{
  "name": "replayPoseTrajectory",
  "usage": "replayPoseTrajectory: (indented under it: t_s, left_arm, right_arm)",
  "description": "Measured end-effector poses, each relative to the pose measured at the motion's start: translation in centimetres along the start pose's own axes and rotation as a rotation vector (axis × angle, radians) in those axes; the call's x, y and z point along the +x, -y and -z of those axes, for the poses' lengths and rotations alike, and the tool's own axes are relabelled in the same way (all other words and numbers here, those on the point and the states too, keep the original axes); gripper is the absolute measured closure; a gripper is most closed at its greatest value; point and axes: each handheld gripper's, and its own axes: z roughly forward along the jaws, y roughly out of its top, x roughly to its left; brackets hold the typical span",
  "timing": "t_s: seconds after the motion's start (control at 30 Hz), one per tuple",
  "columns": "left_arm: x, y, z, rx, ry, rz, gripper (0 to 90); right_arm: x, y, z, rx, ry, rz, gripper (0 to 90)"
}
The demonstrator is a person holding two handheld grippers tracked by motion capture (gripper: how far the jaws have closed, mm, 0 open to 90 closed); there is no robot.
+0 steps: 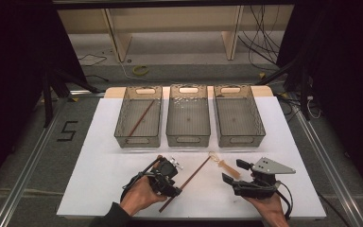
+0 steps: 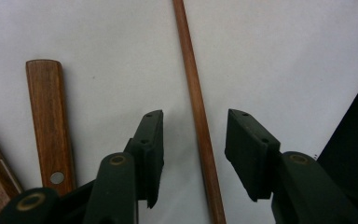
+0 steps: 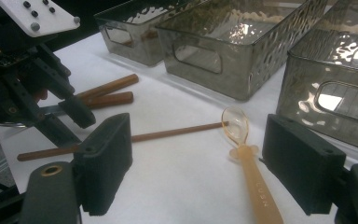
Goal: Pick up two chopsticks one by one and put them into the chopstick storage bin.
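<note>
So, three smoky see-through plastic bins with cut-out handles sit in a row at the far side of the white table top [image 1: 99,179]. The left bin [image 1: 123,113] has one thin brown wooden stick [image 1: 141,118] lying diagonally in it, while the middle bin [image 1: 188,135] and the right bin [image 1: 260,123] look bare inside as far as I can tell. On the near side, the left gripper [image 1: 178,166] hangs right over a long thin brown wooden rod [image 1: 185,184] that lies flat and slanted on the white surface; in the left gripper view its jaws stand spread apart with the rod running between them, not touching either pad. Just beside it in that view are a couple of flat brown wooden handles with metal rivets [image 2: 49,123], lying on the table. The right gripper [image 1: 231,171] is also spread wide, gripping nothing, and in the right gripper view a pale translucent amber plastic spoon [image 3: 249,163] lies between its jaws on the table, with its bowl right at the far tip of the rod.
</note>
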Motion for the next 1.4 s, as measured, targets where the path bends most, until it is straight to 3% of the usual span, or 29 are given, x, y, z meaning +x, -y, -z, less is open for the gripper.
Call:
replayPoseTrajectory:
  t_s: [0.3, 0.7, 1.13, 1.4]
  left_arm:
    - [-0.6, 0.0, -0.8, 0.022, -0.009, -0.033, 65.0]
    - [-1.0, 0.0, -1.1, 0.026, -0.077, -0.064, 77.7]
    - [-0.1, 0.1, -1.0, 0.016, -0.067, -0.028, 82.8]
    - [0.3, 0.3, -0.8, 0.011, -0.048, -0.040, 83.1]
  right_arm:
    - [0.1, 0.0, -0.1, 0.006, -0.003, 0.005, 25.0]
    - [0.1, 0.0, -0.1, 0.011, -0.002, 0.007, 25.2]
    - [0.1, 0.0, -0.1, 0.010, -0.003, 0.009, 25.3]
    - [0.1, 0.0, -0.1, 0.010, -0.003, 0.008, 25.3]
